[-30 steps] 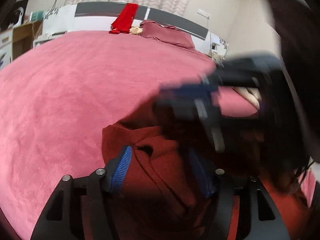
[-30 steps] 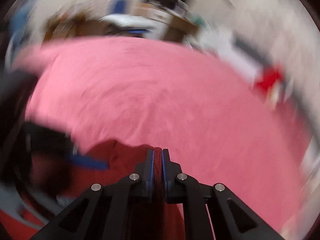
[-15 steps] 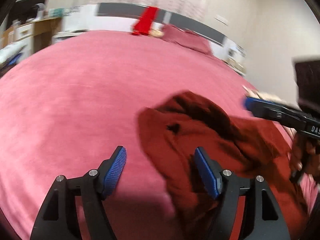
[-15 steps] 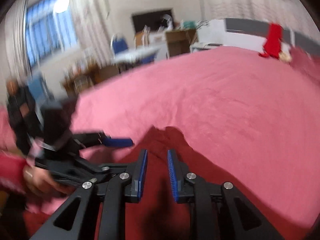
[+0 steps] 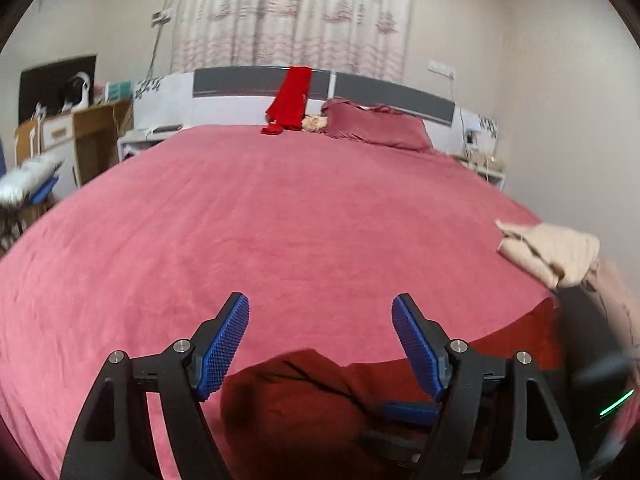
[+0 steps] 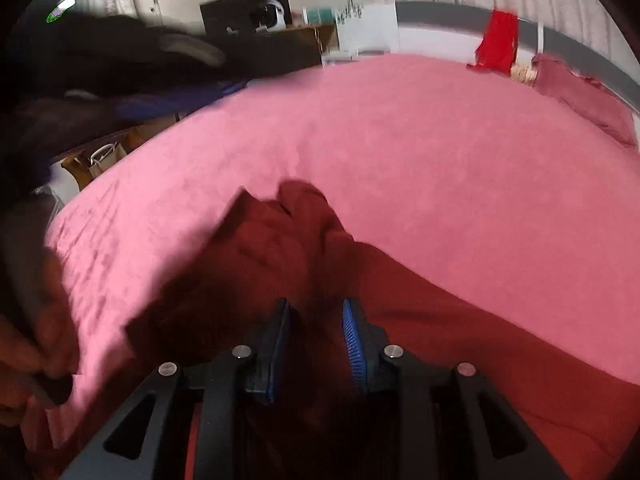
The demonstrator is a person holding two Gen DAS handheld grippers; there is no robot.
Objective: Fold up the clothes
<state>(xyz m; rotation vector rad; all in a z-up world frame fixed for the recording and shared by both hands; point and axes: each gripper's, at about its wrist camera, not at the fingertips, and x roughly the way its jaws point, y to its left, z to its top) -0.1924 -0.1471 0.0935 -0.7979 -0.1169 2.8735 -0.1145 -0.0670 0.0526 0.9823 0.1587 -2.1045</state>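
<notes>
A dark red garment (image 5: 296, 408) lies crumpled on the pink bedspread (image 5: 280, 224) near the bed's front edge; it also shows in the right wrist view (image 6: 280, 248). My left gripper (image 5: 320, 320) is wide open and empty, held above the garment's far edge. My right gripper (image 6: 316, 320) is open, its jaws a little apart over the garment's bunched fabric, holding nothing. The right gripper's blue finger (image 5: 412, 412) shows low in the left wrist view. The left gripper shows blurred at the upper left of the right wrist view (image 6: 132, 60).
A beige garment (image 5: 552, 252) lies at the bed's right edge. A bright red cloth (image 5: 290, 100) hangs on the headboard beside a dark pink pillow (image 5: 376, 128). Boxes and a desk (image 5: 80, 136) stand left of the bed.
My right gripper was shut on the garment one second ago and has opened. My left gripper has lifted off the garment and tilted up. The garment now lies loose on the bed.
</notes>
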